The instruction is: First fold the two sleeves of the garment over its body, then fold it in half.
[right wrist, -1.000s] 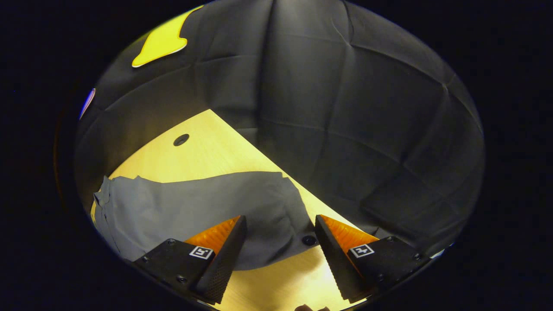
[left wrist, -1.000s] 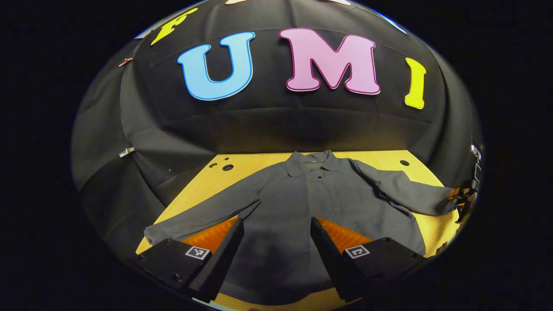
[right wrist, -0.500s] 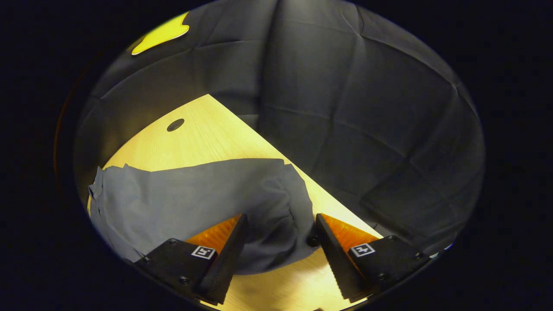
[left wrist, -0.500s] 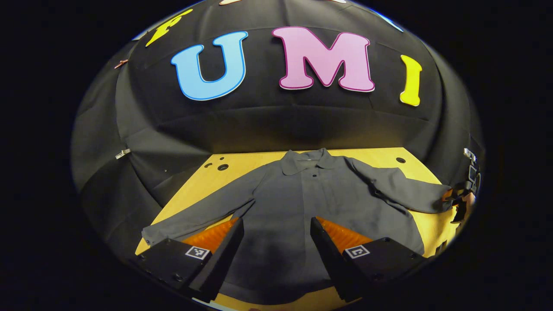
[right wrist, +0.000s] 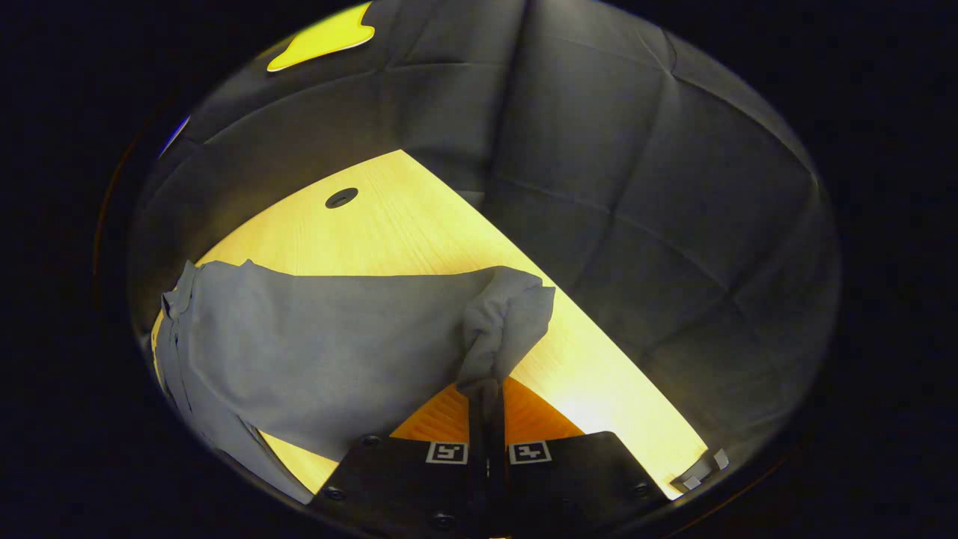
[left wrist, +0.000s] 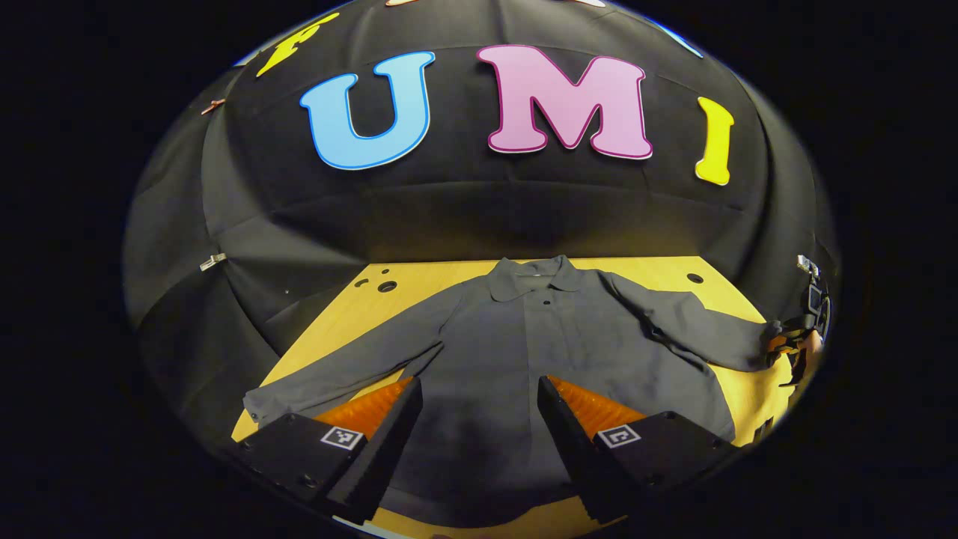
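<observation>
A dark grey collared shirt (left wrist: 539, 337) lies flat and face up on the wooden table (left wrist: 419, 281), with both sleeves spread out. My left gripper (left wrist: 479, 389) hovers open above the shirt's lower hem, nothing between its fingers. The left sleeve (left wrist: 337, 374) runs toward the table's left edge. My right gripper (right wrist: 485, 393) is shut on the cuff of the right sleeve (right wrist: 337, 337), and the cloth bunches up where it is pinched. In the left gripper view that same gripper (left wrist: 793, 348) shows far right, at the end of the right sleeve (left wrist: 703, 333).
The table's right edge (right wrist: 599, 329) runs diagonally close beside the pinched cuff. Small round holes (left wrist: 387, 286) mark the tabletop near the back left, and another hole (right wrist: 341, 198) lies beyond the sleeve. Black cloth walls surround the table.
My right gripper has gone from open around the sleeve's cuff to shut on it, and the cuff is now gathered and slightly raised. The left gripper has barely moved.
</observation>
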`<act>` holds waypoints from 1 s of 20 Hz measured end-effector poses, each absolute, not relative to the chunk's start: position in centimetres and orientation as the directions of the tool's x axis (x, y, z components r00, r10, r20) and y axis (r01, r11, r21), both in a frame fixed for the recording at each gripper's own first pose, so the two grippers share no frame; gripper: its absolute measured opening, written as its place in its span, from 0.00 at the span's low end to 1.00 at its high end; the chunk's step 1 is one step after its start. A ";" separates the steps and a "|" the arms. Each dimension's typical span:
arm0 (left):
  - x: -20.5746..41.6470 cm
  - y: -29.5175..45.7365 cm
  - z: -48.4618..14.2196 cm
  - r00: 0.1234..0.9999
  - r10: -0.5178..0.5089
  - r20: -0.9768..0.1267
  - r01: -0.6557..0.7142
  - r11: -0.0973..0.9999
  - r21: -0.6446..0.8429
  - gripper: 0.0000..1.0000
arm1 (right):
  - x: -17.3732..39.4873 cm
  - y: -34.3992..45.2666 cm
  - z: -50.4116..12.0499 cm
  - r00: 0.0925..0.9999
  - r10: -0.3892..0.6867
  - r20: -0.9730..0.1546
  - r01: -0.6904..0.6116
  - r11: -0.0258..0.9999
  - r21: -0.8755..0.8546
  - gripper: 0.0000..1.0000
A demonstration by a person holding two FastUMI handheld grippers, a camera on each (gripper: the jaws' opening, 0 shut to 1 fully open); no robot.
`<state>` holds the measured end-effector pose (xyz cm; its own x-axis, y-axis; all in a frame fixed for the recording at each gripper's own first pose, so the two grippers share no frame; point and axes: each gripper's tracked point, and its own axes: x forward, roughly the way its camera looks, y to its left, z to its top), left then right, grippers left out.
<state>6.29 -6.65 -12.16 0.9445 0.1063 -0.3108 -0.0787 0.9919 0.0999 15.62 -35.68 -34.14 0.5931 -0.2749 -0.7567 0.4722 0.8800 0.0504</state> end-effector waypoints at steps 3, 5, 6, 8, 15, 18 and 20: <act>5.9 -6.0 -12.2 0.943 0.111 -0.312 -0.086 0.992 0.092 0.98 | 15.8 -35.8 -33.3 0.594 -0.290 -0.751 0.472 0.881 0.033 0.06; 5.4 -5.2 -11.8 0.946 0.126 -0.300 -0.099 0.990 0.103 0.98 | 16.4 -35.2 -31.6 0.613 -0.301 -0.730 0.463 0.886 0.023 0.05; 5.2 -4.9 -11.4 0.948 0.132 -0.289 -0.105 0.989 0.106 0.98 | 16.4 -34.9 -30.4 0.624 -0.307 -0.719 0.450 0.893 0.009 0.05; 4.8 -3.9 -11.2 0.949 0.145 -0.279 -0.120 0.987 0.105 0.98 | 17.1 -33.9 -28.2 0.648 -0.313 -0.694 0.412 0.911 -0.025 0.05; 2.5 -1.0 -10.1 0.957 0.164 -0.241 -0.161 0.986 0.033 0.98 | 19.2 -26.8 -19.1 0.763 -0.230 -0.604 0.258 0.965 -0.042 0.05; 1.1 0.8 -10.0 0.955 0.186 -0.230 -0.184 0.982 0.031 0.98 | 19.6 -23.7 -15.8 0.800 -0.193 -0.568 0.196 0.979 -0.057 0.05; 0.3 2.0 -10.0 0.955 0.200 -0.219 -0.203 0.979 0.007 0.98 | 20.5 -21.1 -14.5 0.815 -0.161 -0.557 0.160 0.986 -0.050 0.05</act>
